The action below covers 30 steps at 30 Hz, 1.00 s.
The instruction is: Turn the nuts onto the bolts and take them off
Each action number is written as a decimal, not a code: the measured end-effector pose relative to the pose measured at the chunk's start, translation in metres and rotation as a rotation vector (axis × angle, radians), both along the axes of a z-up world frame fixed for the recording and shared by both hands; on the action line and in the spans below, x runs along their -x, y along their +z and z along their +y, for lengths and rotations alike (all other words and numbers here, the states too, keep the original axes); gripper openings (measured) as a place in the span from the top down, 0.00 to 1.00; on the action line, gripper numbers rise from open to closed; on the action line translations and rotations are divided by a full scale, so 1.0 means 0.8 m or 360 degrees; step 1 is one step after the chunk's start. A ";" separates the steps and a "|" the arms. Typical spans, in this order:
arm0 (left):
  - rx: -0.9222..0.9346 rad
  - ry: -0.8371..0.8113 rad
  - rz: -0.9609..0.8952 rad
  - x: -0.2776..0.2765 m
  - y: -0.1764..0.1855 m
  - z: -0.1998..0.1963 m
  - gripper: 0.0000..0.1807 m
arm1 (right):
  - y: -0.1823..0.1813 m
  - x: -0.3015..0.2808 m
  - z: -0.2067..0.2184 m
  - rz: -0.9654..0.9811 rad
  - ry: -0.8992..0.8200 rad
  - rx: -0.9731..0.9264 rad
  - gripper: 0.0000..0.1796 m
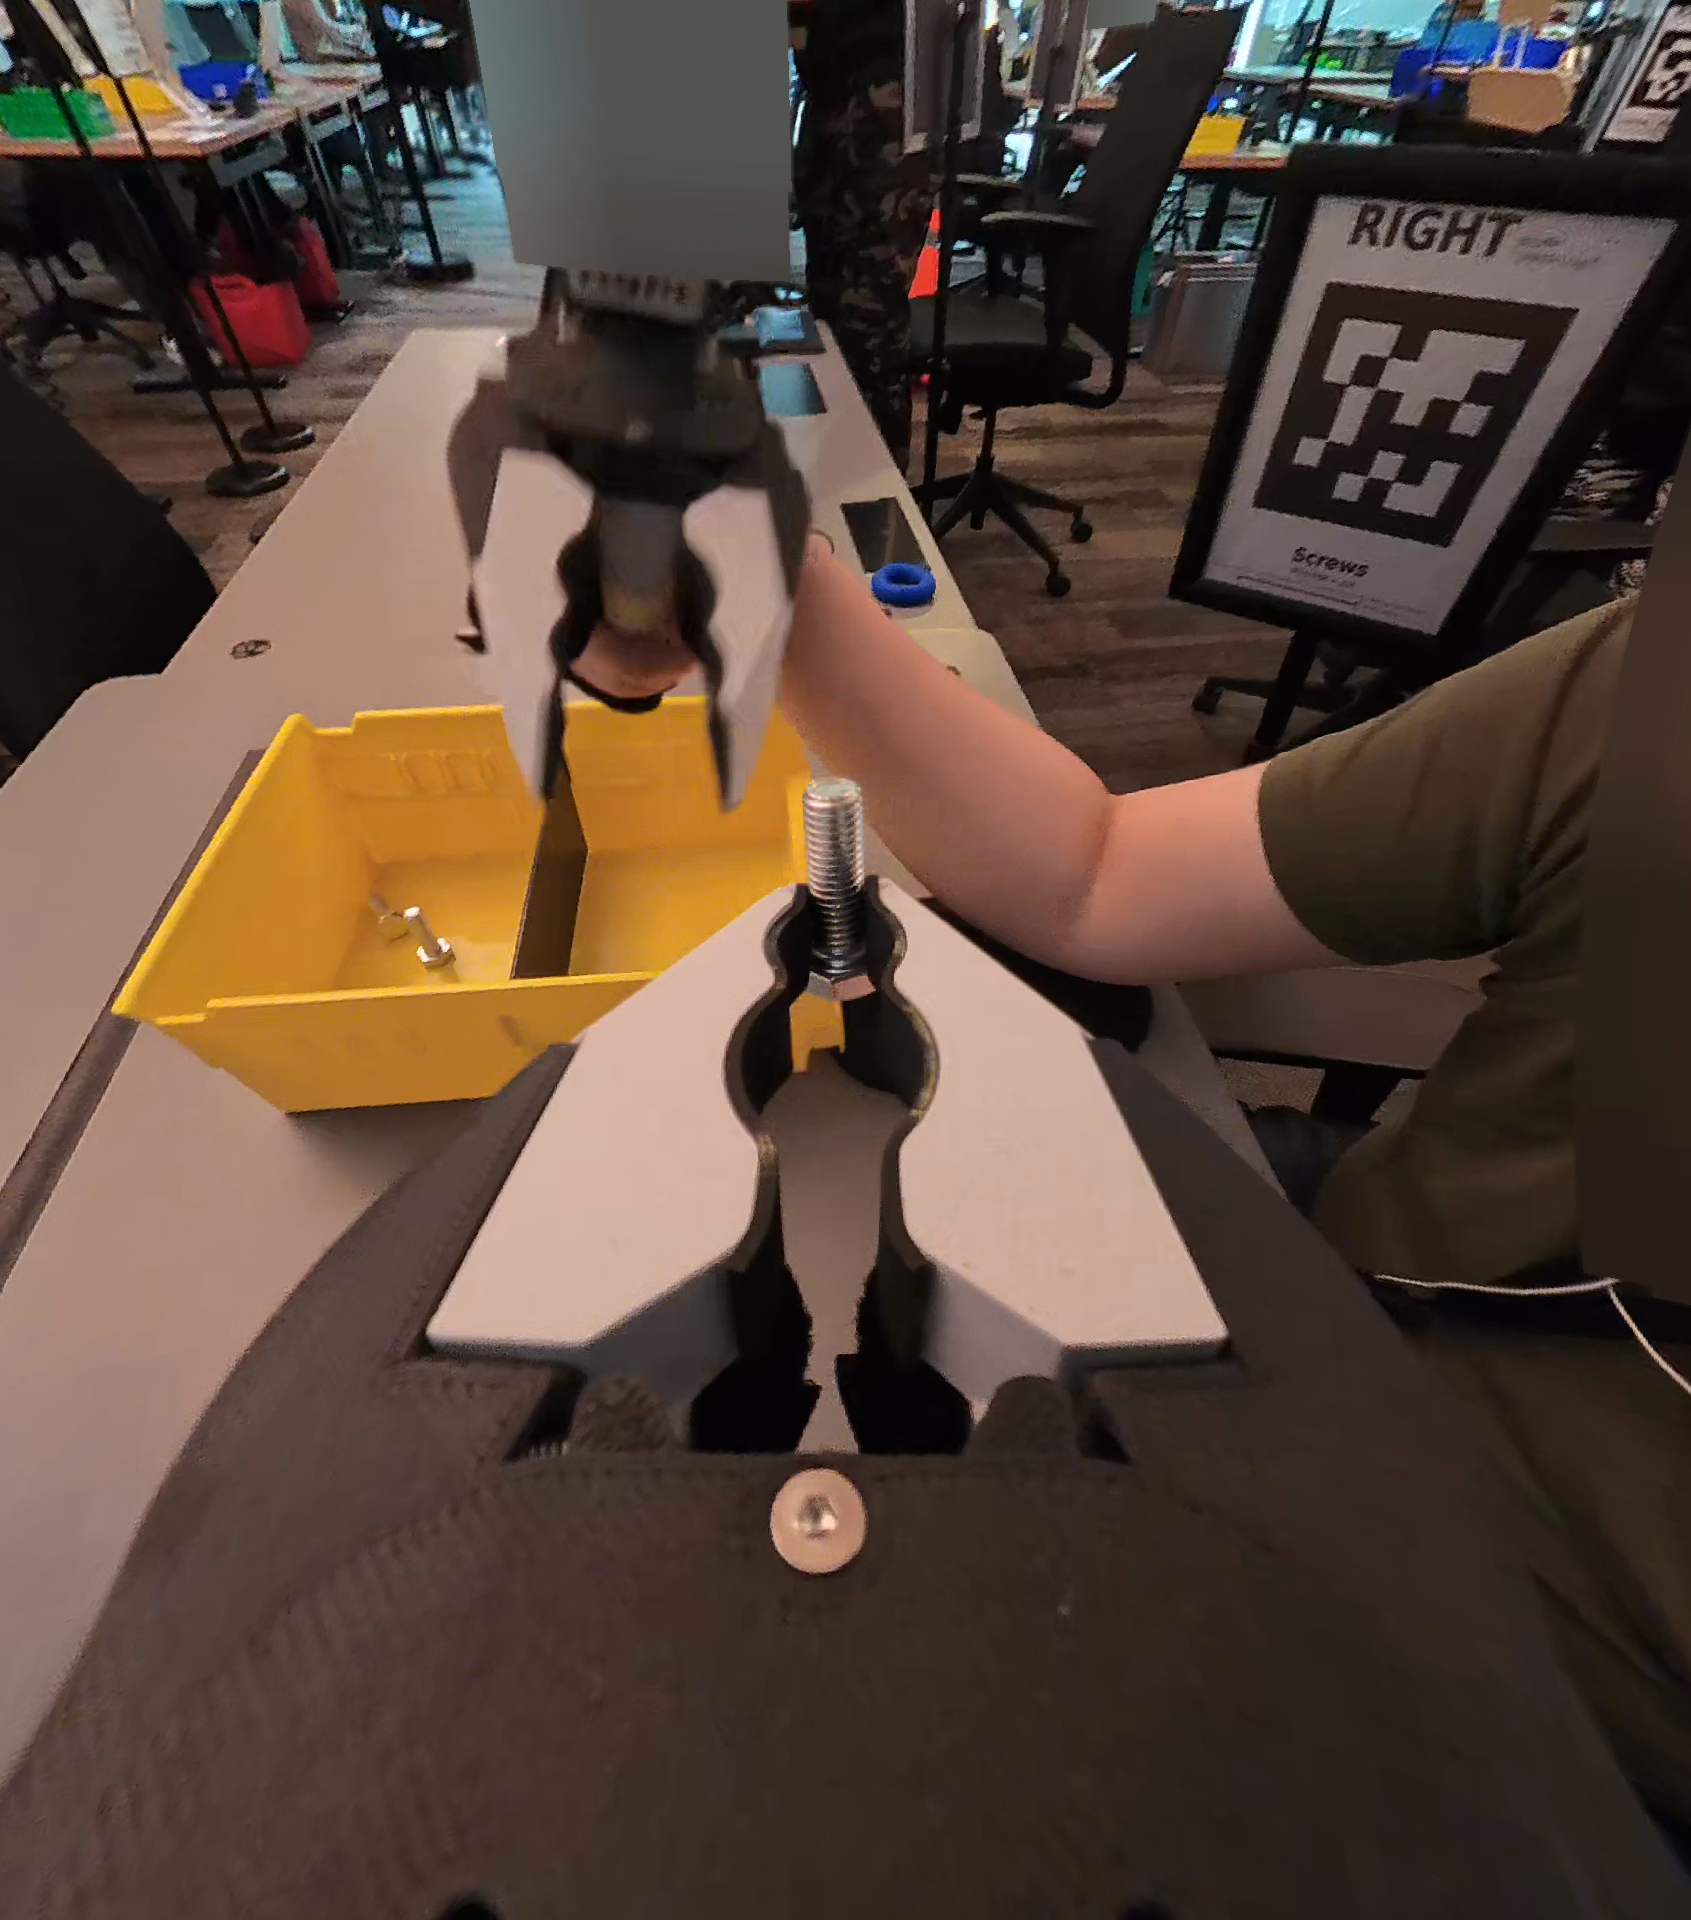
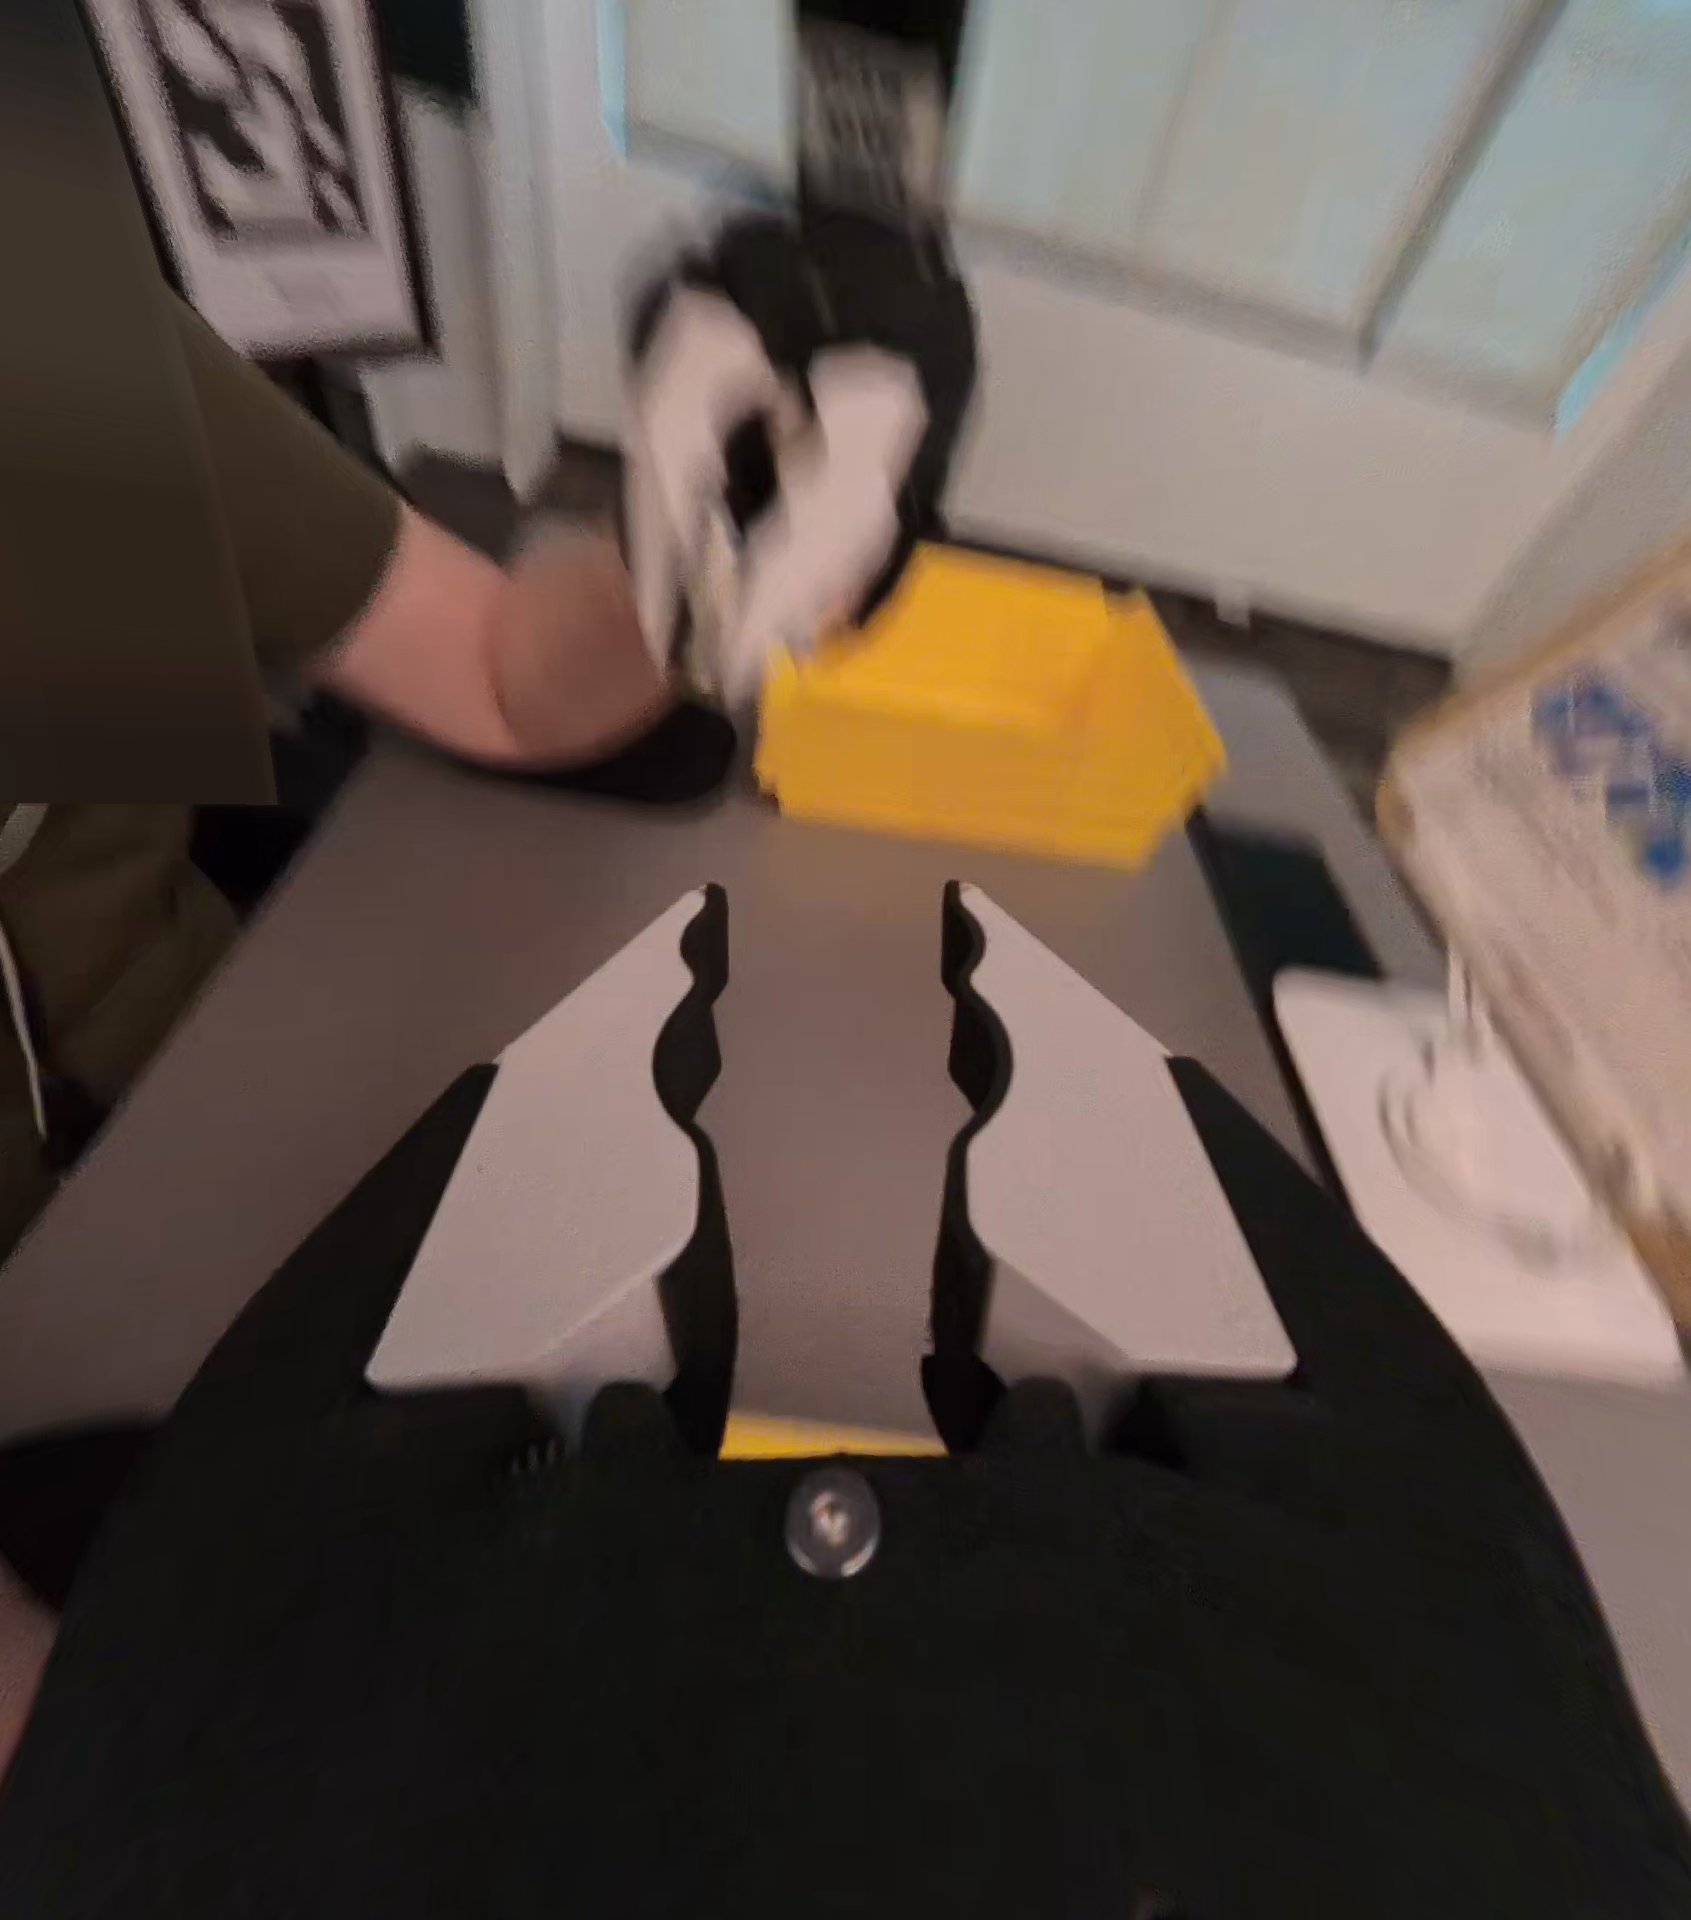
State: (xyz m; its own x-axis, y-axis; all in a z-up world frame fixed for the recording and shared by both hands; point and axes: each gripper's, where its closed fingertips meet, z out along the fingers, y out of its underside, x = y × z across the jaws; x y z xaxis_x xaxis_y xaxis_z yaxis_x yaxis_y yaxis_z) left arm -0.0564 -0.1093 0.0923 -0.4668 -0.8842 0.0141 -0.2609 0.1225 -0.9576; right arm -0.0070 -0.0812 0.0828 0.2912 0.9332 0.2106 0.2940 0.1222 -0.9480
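My left gripper is shut on a silver bolt and holds it upright, threaded end up, hex head low between the jaws. I see no nut on its thread. My right gripper is open and empty. It hangs above the yellow bin, up and to the left of the bolt's tip. In the right wrist view the right gripper is open over the grey table. There the left gripper is a blur beside the yellow bin. Two small silver fasteners lie in the bin's left compartment.
The bin has a dark divider; its right compartment shows nothing. A person's arm reaches in from the right behind the bolt. A framed marker sign stands at the right. A blue ring lies farther back. A blue-printed box is at the right. Across from one pair of fingers to the other is roughly 7 cm.
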 end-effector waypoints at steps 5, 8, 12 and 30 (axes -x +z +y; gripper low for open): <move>0.0074 0.0009 0.0040 -0.010 -0.009 0.004 0.96 | 0.052 0.067 -0.024 0.0298 0.0307 -0.0013 0.80; 0.0082 0.0010 0.0036 -0.011 -0.009 0.004 0.96 | 0.029 0.080 -0.008 0.0187 0.0275 0.0052 0.83; 0.0096 0.0002 0.0018 -0.011 -0.007 0.005 0.96 | 0.033 0.078 -0.009 0.0265 0.0359 0.0104 0.95; -0.0070 0.1000 -0.0056 0.055 0.027 0.171 0.61 | -0.256 -0.264 0.139 -0.0753 -0.1670 0.1108 0.95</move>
State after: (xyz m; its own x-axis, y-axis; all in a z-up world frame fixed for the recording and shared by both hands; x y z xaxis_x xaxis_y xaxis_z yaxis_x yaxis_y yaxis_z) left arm -0.1008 0.0273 0.1140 0.1427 -0.9892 -0.0347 -0.2641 -0.0042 -0.9645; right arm 0.2043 0.0299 -0.1217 0.9609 0.2690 0.0658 0.2648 -0.8229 -0.5026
